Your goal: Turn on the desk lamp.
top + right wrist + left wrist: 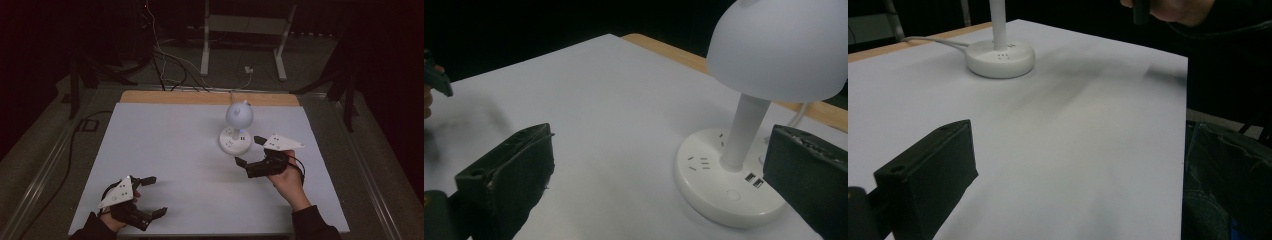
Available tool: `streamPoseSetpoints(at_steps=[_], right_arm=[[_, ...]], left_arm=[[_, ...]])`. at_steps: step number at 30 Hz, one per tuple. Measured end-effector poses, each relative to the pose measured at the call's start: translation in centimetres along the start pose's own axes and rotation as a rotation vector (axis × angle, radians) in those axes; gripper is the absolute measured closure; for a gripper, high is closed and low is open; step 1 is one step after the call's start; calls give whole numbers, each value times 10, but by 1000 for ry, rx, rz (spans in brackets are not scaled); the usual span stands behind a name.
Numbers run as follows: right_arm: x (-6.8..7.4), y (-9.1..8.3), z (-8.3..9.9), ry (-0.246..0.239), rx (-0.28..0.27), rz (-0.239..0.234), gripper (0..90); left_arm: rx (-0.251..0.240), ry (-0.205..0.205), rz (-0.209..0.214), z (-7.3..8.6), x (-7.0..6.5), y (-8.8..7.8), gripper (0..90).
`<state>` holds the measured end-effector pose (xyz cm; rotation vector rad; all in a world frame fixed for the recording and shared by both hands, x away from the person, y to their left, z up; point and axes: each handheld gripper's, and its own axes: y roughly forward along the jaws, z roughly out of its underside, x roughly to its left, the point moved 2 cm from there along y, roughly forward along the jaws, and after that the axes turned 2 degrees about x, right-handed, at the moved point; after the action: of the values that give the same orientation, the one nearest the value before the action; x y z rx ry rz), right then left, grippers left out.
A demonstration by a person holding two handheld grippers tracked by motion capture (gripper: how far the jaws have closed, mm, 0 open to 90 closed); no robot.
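**High view: right hand-held gripper closing in on the lamp**

High view has your right hand-held gripper (pixel 249 151) sitting just in front of the little white desk lamp (pixel 236 128), jaws spread wide and nothing between them. The lamp stands upright on the white table (pixel 165 150), toward the far side and a bit right of centre, dome shade on a short stem over a round base with sockets in it. Its cord (pixel 247 75) runs off the back edge.

From the right gripper view the lamp base (pixel 724 185) is right there between your two jaws but toward the right one, which sits close beside the base rim; I can't tell if it's touching. There's a round button (pixel 732 194) on the front of the base next to the USB ports, facing you.

Your left hand-held gripper (pixel 156 195) is parked at the near left corner, also wide open, holding nothing, well apart from the lamp.

So I'd say you're in the approach step, nothing gripped or pressed yet. Next move, my guess: either tap that button with a jaw tip or close on the stem. For the button, come down gently on it so the base doesn't skid. For the stem, shift right so it's centred between the jaws, and stay under the shade.
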<state>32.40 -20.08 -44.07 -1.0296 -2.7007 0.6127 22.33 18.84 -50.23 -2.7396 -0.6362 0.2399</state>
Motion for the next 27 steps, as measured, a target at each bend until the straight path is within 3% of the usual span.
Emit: streamPoseSetpoints(at_steps=[20, 27], right_arm=[[-31, 35, 4, 56, 61, 59, 2], [-39, 44, 9, 87, 83, 70, 63]], left_arm=[[0, -3, 3, 0, 0, 0, 3], [-2, -4, 3, 0, 0, -1, 3]])
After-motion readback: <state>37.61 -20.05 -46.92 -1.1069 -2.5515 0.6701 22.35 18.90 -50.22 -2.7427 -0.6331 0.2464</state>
